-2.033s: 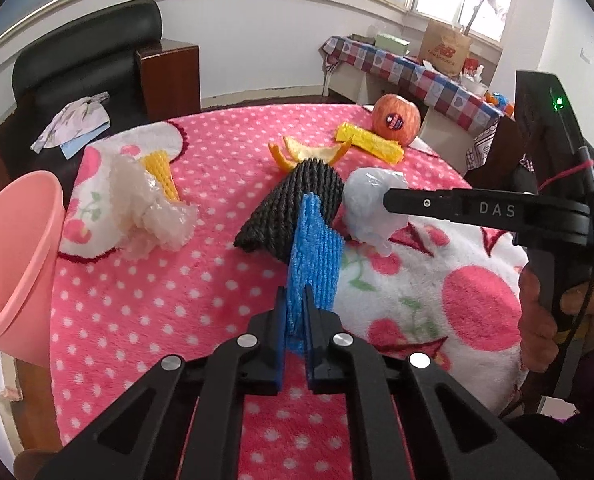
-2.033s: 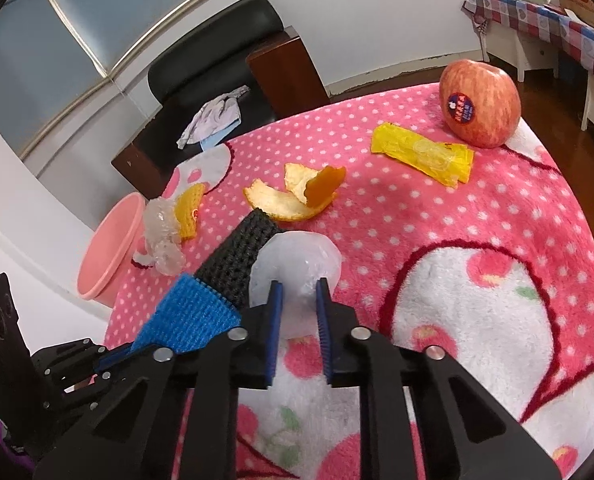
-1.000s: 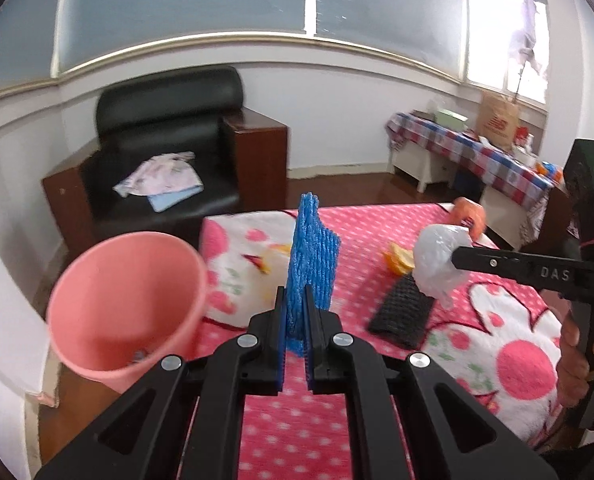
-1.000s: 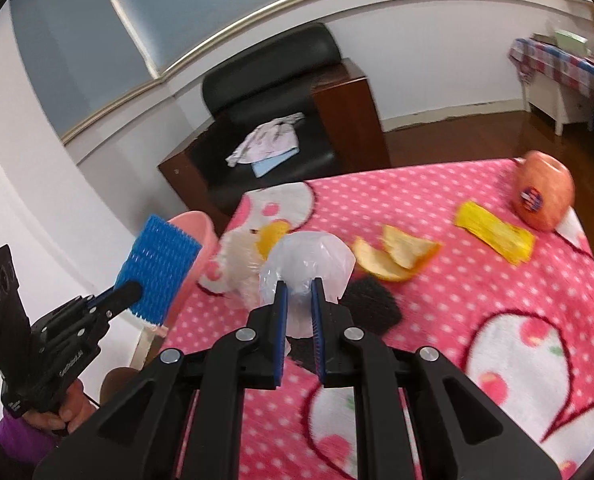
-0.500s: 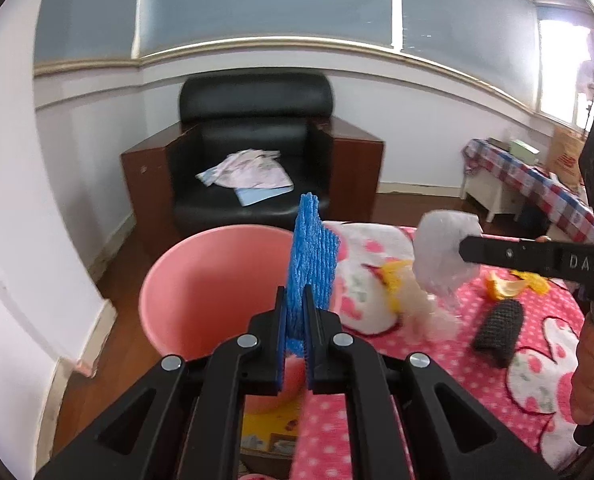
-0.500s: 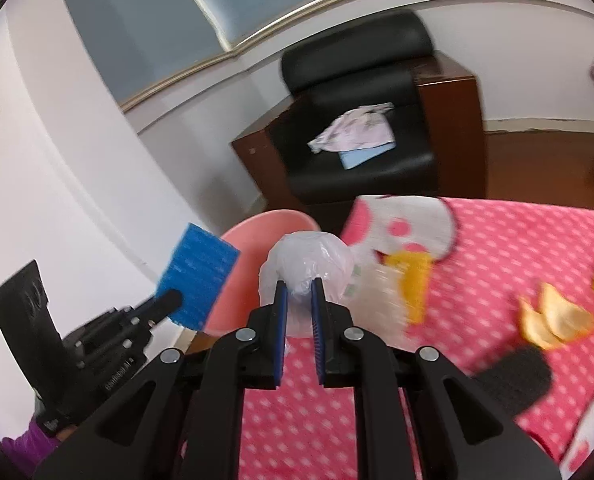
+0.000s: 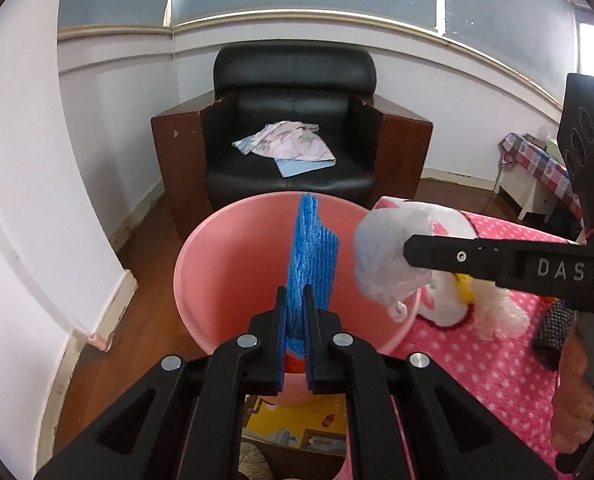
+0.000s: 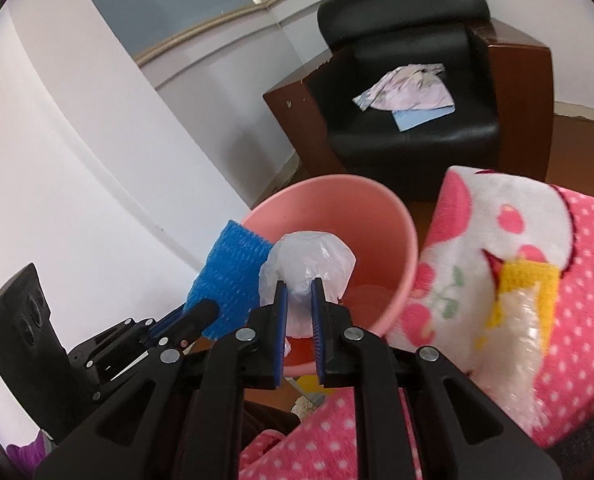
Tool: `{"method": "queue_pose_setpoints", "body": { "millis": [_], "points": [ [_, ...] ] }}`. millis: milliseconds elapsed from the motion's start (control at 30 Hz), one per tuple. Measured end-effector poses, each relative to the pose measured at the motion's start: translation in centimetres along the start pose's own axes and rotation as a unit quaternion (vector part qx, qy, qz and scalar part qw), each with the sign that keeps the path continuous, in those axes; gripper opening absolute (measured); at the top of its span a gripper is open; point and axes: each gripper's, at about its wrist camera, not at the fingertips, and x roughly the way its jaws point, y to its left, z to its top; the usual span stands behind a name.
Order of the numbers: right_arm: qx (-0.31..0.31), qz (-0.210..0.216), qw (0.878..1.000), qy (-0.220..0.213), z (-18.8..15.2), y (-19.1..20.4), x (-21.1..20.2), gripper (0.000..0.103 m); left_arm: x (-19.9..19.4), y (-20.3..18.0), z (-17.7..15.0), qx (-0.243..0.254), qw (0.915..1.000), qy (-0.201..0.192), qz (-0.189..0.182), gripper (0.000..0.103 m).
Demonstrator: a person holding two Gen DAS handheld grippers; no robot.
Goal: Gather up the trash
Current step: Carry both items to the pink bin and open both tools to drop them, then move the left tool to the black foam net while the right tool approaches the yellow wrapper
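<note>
Trash, two pieces, both over the mouth of the pink bin (image 7: 201,256): blue foam net (image 7: 313,256) clamped upright in the left gripper (image 7: 295,312), crumpled white plastic bag (image 8: 309,268) pinched in the right gripper (image 8: 300,304). Deep inside the bin, something reddish, hard to make out. Beside the bin, pink dotted blanket (image 8: 577,240).

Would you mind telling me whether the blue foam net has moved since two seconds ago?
Yes. The blue foam net, clamped in the left gripper, went from the pink tablecloth to over the pink bin.
</note>
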Motion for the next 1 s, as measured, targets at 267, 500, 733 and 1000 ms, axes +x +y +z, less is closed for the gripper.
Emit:
{"method": "queue_pose_setpoints", "body": {
  "millis": [267, 500, 733, 1000],
  "points": [
    [0.016, 0.007, 0.999, 0.027, 0.0, -0.6, 2.2, 0.021, 1.6, 0.6, 0.0, -0.010, 0.9999, 0.011, 0.004, 0.014],
    [0.025, 0.008, 0.999, 0.024, 0.0, -1.0, 2.1, 0.038, 1.3, 0.3, 0.1, -0.012, 0.9999, 0.006, 0.010, 0.026],
    [0.019, 0.001, 1.000, 0.008, -0.8, -0.8, -0.1, 0.038, -0.2, -0.1, 0.0, -0.017, 0.9998, -0.004, 0.008, 0.028],
    [0.016, -0.037, 0.999, -0.016, -3.5, -1.8, -5.3, 0.038, -2.5, -2.8, -0.4, -0.004, 0.9998, -0.009, -0.017, 0.028]
  ]
}}
